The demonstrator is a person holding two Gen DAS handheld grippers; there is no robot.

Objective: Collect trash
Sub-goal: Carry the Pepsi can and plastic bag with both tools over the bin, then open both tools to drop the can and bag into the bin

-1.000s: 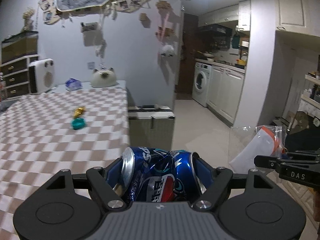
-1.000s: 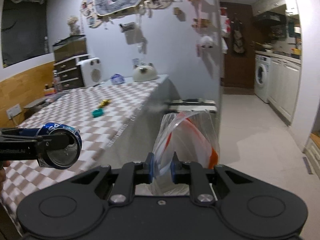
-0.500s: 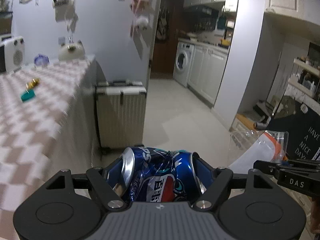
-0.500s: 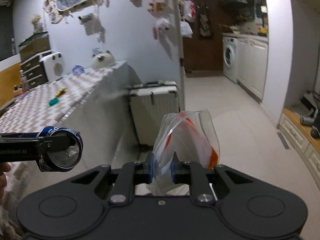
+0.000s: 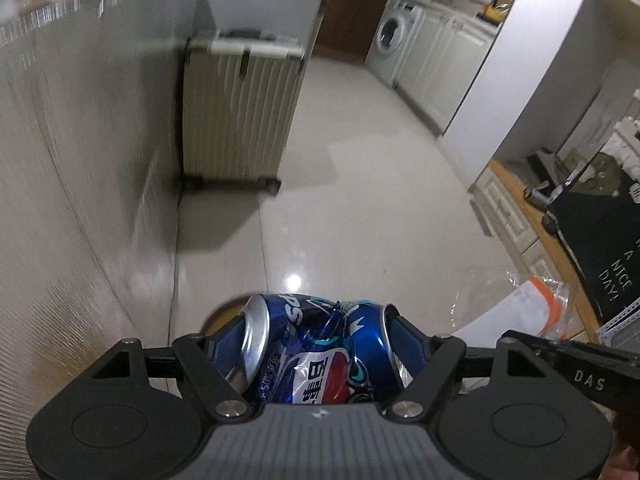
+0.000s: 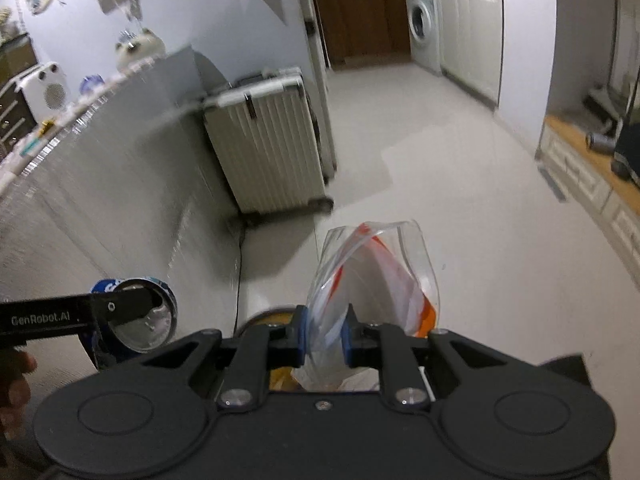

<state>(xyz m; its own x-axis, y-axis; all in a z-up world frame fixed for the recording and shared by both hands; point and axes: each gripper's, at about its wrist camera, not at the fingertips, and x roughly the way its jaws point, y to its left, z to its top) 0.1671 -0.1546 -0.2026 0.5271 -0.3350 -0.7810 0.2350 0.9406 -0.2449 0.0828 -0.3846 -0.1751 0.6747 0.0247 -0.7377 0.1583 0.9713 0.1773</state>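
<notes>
Above the pale tiled floor (image 5: 360, 184), beside the hanging tablecloth (image 5: 72, 168), I hold both tools tilted downward. My left tool (image 5: 318, 354) is clamped on a crushed blue soda can (image 5: 316, 344), which lies crosswise between the fingers, its silver top against the left finger and its base against the right one. In the right wrist view the same can (image 6: 140, 316) shows end-on at the lower left, gripped by the left tool's black finger (image 6: 72, 314), with part of my hand (image 6: 16, 376) at the picture's edge.

My right tool (image 6: 325, 340) is pinched together on the rim of a clear plastic bag (image 6: 372, 276) with orange and white contents inside; the bag stands up and away from the blue pads (image 6: 302, 336). From the left wrist view the bag (image 5: 520, 312) lies to the right of the can, near it but apart, with the right tool's black finger (image 5: 580, 364) in front of it.

A ribbed beige suitcase (image 5: 240, 108) stands on the floor just past the tablecloth. Farther back, a washing machine (image 5: 390, 46) sits among white cabinets.
</notes>
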